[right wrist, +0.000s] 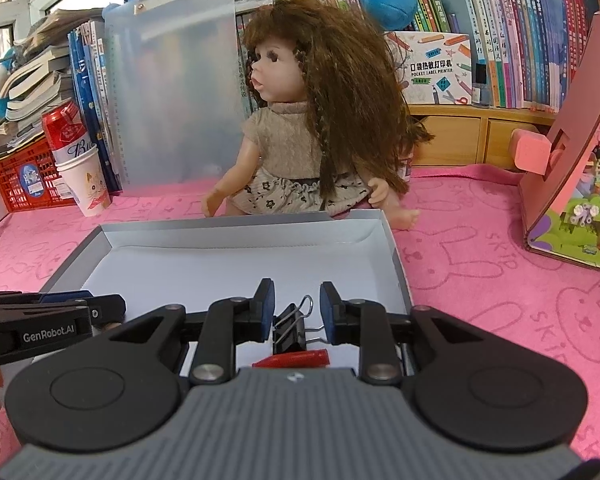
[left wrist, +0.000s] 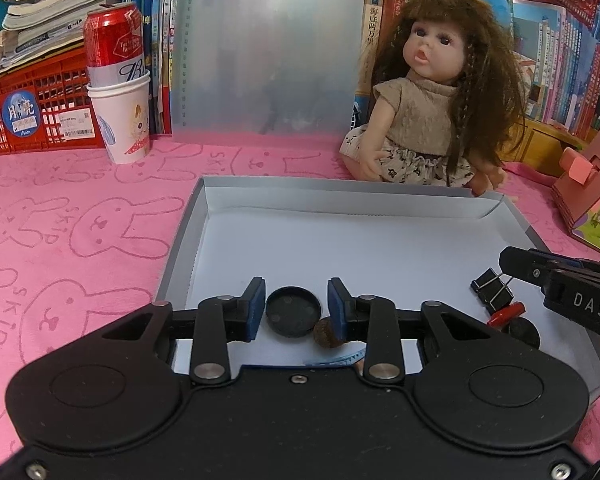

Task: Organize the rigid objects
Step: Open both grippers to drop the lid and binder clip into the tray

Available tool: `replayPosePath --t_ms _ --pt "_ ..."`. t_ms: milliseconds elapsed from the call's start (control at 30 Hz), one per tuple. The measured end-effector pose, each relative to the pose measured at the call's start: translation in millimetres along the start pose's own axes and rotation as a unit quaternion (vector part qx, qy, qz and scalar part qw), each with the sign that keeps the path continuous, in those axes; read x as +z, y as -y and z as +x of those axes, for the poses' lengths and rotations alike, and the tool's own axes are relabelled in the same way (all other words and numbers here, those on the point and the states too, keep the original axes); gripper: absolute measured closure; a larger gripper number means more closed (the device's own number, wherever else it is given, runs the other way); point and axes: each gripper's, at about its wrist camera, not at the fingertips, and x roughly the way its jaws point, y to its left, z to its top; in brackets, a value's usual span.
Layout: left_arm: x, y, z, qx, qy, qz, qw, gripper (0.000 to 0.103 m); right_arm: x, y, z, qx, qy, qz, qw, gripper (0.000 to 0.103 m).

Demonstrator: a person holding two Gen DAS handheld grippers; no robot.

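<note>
A long-haired doll (left wrist: 432,92) sits on the pink bunny-print cloth (left wrist: 80,232) before crowded bookshelves (right wrist: 500,40), near a red can (left wrist: 114,42) standing in a paper cup (left wrist: 122,120).

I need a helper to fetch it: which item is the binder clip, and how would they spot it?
Find the shallow grey cardboard box lid in front of the seated doll. Near its front edge lies the small black binder clip, beside a red cap. Only it has silver wire handles.

Soft daylight from the window (right wrist: 4,8) above the red crate (right wrist: 24,178) lights my view evenly; the translucent plastic sheet (left wrist: 266,46) glares faintly, shadows stay weak, and fisheye edges bend and darken.
</note>
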Motion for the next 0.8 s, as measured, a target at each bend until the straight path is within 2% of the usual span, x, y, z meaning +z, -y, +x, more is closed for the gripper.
replayPosePath --t_ms 300,467,800 --pt "-2.7 4.3 -28.3 -0.013 0.024 0.007 0.9996 0.056 -5.7 -4.1 -21.8 0.006 0.012 -0.020 1.000 0.070" --pt "-6.4 10.1 -50.9 -0.022 0.046 0.022 0.9985 0.052 -9.3 -4.4 -41.7 0.013 0.027 -0.035 0.999 0.054" --pt "-28.6 18.2 -99.8 -0.053 0.072 0.041 0.9951 0.045 -24.0 -0.4 -82.4 0.032 0.043 -0.047 0.997 0.048"
